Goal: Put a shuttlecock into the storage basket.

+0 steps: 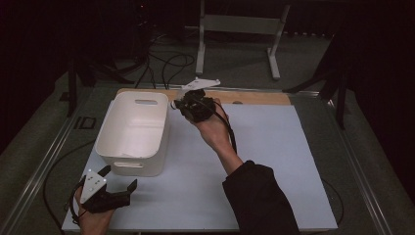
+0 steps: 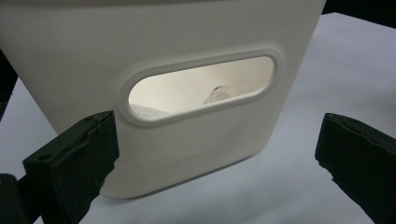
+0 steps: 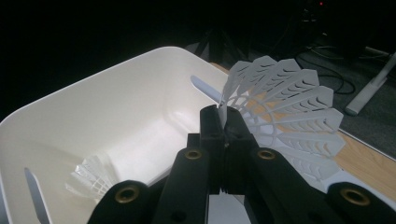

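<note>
A white plastic bin with slotted handles stands on the left half of the table. My right gripper hovers at the bin's far right corner, shut on the skirt of a white feather-pattern shuttlecock, pinched between the jaw tips of the right gripper. Another shuttlecock lies on the bin's floor, and part of it shows through the handle slot. My left gripper rests near the table's front left, just before the bin's near wall, jaws wide apart and empty.
A pale mat covers the table, with a wooden strip along its back edge. Beyond the table are a white stand frame and cables on the floor. The person's dark sleeve crosses the front middle.
</note>
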The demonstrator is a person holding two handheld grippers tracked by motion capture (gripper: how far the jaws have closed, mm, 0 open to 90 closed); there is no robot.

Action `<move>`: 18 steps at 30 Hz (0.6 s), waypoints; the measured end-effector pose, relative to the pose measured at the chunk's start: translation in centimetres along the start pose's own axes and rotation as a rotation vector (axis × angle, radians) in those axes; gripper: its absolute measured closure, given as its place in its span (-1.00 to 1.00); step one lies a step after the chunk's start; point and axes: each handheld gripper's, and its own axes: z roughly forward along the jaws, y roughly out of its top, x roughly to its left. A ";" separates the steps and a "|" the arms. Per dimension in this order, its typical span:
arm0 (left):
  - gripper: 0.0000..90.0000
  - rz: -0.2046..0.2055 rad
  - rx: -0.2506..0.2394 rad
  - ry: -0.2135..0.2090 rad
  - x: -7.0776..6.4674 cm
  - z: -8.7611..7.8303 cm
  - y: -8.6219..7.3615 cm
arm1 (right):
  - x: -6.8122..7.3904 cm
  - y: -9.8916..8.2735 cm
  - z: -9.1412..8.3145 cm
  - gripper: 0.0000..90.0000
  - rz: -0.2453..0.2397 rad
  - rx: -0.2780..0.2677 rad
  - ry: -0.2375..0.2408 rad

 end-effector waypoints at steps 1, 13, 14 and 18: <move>-1.00 0.000 -0.001 0.000 0.0 0.0 0.0 | 0.1 0.0 0.0 0.99 -0.002 0.001 0.000; -1.00 -0.006 -0.003 -0.001 0.0 0.0 0.0 | 0.9 0.4 0.6 0.99 -0.003 -0.005 0.024; -1.00 -0.003 -0.001 -0.002 0.0 0.0 0.0 | 1.0 0.5 0.6 0.99 -0.002 -0.007 0.026; -1.00 -0.004 -0.003 -0.002 0.0 0.0 0.0 | 1.3 0.6 0.7 0.99 -0.002 -0.010 0.032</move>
